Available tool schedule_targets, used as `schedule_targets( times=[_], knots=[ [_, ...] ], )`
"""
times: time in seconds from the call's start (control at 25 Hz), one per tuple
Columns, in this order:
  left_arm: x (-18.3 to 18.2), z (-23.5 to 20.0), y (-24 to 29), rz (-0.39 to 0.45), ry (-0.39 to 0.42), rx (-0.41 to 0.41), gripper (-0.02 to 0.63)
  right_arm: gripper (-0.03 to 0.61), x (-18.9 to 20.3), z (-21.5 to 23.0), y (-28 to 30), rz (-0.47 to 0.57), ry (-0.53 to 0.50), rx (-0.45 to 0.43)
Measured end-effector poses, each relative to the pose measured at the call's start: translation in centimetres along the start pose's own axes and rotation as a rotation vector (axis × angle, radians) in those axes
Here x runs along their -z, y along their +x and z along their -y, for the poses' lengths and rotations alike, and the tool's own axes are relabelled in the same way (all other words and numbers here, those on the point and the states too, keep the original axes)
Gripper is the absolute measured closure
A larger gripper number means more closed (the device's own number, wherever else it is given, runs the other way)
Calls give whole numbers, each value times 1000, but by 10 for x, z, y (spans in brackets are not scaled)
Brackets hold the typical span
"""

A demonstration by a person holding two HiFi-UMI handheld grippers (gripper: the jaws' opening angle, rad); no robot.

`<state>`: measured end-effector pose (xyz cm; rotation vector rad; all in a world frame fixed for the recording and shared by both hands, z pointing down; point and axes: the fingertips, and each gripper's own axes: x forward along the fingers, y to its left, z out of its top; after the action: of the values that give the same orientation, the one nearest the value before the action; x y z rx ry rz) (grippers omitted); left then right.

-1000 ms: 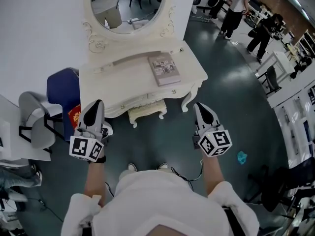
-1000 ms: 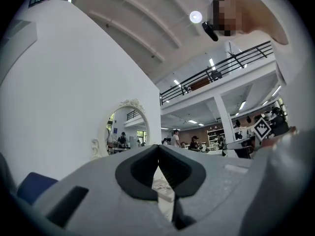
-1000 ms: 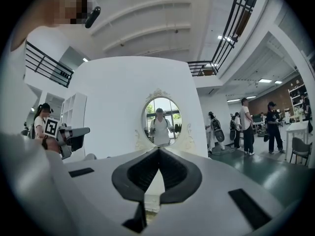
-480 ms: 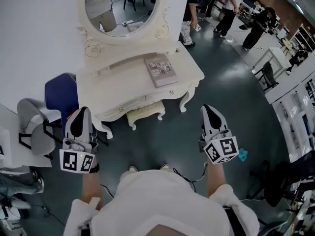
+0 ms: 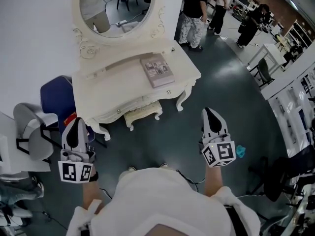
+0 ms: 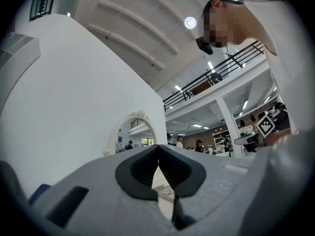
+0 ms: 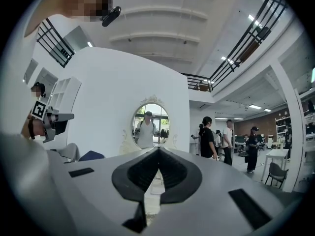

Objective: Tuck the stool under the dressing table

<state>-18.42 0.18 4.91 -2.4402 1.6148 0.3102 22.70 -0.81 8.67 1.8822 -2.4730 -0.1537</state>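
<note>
Since the earlier frame, left gripper (image 5: 76, 122) and right gripper (image 5: 209, 112) have drawn back from the bench (image 5: 118, 82), fingers pressed together, empty. Stool (image 5: 142, 115) sits under it. Tucking is judged complete, and the next move calls only for standing clear.

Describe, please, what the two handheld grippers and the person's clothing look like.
The left gripper and right gripper are pale grey tapering wedges with black inner pads. Each carries a white cube with black square markers behind it. The person wears a white short-sleeved top.
</note>
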Motion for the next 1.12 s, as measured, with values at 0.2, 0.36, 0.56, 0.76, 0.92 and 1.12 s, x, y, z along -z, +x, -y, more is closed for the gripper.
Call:
schedule_targets(
  times=[0.2, 0.36, 0.56, 0.76, 0.92, 1.12],
  knots=[
    [8, -3, -12, -15, -28, -20, 598, 580, 4, -10, 5, -12, 12, -14],
    [1, -6, -8, 8, -11, -24, 598, 580, 1, -17, 16, 0, 23, -41],
    [-5, -10, -10, 25, -3, -37, 597, 580, -6, -30, 24, 17, 22, -70],
    [-3, -6, -8, 17, -15, -39, 598, 580, -9, -30, 25, 23, 27, -77],
    [0, -1, -4, 11, -28, -30, 598, 580, -10, -27, 25, 27, 33, -71],
    [2, 5, 0, 6, -31, -19, 598, 580, -8, -24, 26, 25, 47, -74]
  ],
)
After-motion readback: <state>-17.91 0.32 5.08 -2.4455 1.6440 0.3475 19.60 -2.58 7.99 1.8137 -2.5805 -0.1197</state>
